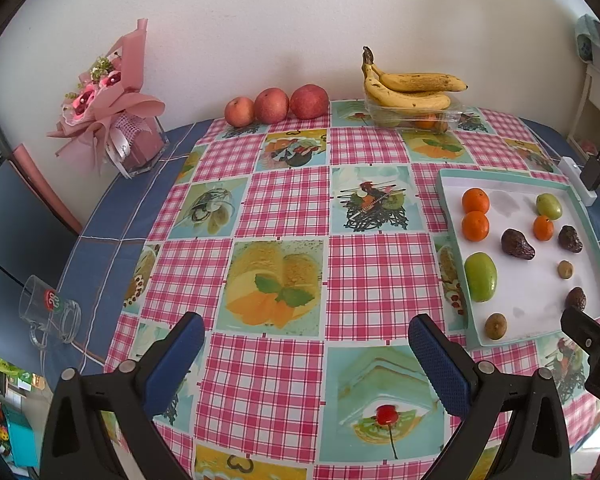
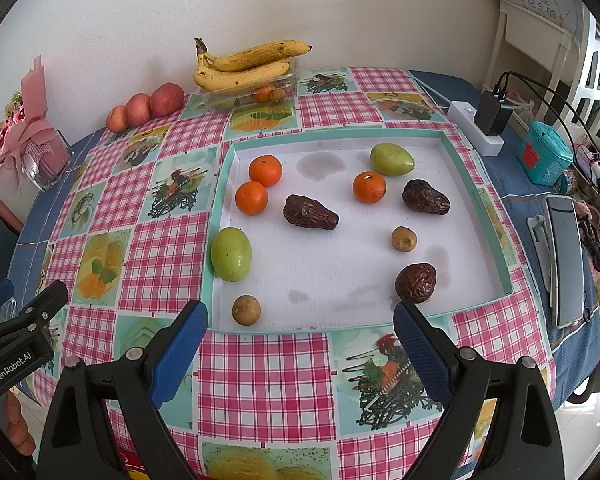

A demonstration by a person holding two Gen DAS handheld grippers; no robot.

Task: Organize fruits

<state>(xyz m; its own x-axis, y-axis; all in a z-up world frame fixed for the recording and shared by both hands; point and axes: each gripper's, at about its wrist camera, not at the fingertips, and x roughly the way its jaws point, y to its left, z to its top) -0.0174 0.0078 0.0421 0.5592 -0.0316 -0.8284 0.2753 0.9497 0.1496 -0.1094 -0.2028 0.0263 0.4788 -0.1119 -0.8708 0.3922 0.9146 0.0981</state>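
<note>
A shallow teal-rimmed tray [image 2: 476, 196] on the checked tablecloth holds loose fruit: three oranges [image 2: 251, 197], two green fruits [image 2: 231, 254], three dark wrinkled dates [image 2: 309, 212] and two small brown longans [image 2: 246, 310]. The tray also shows at the right of the left wrist view [image 1: 446, 196]. My right gripper [image 2: 300, 320] is open and empty, hovering at the tray's near edge. My left gripper [image 1: 304, 332] is open and empty over the cloth, left of the tray. Its body shows at the left of the right wrist view [image 2: 24, 332].
Three apples [image 1: 274, 106] and bananas on a clear box [image 1: 414, 110] stand by the back wall. A pink bouquet [image 1: 108, 104] and a tipped glass mug [image 1: 50, 314] lie at left. A power strip with charger [image 2: 480, 124], teal box [image 2: 544, 152] and phone [image 2: 566, 256] are at right.
</note>
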